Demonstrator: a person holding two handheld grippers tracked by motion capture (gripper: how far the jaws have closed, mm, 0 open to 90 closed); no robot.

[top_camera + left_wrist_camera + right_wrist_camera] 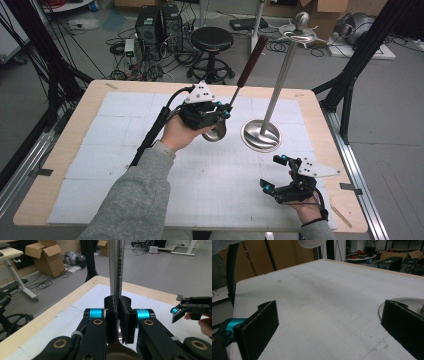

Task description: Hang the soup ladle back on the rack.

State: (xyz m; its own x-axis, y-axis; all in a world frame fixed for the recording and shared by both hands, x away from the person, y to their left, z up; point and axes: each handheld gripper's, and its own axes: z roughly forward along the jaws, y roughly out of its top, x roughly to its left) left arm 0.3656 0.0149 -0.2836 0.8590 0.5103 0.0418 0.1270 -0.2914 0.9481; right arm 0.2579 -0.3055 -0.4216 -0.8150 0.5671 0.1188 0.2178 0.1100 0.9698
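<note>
Left hand-held gripper point(220, 114) is clenched on the metal shaft of a ladle point(239, 85), just above the bowl — in the left gripper view the shaft point(116, 270) rises straight up between the closed jaws. The ladle is lifted off the table point(75, 150), tilted, with its dark handle pointing up and away from the gripper and its bowl hanging just below it. So the pick-up looks done. Nearer the person, the right hand-held gripper point(276, 173) rests low over the table with its jaws spread wide and nothing between them. Just beyond the left gripper, to its right, stands a steel rack point(274, 102) with a round base and a hooked top — hanging the ladle there appears to be what is left.
</note>
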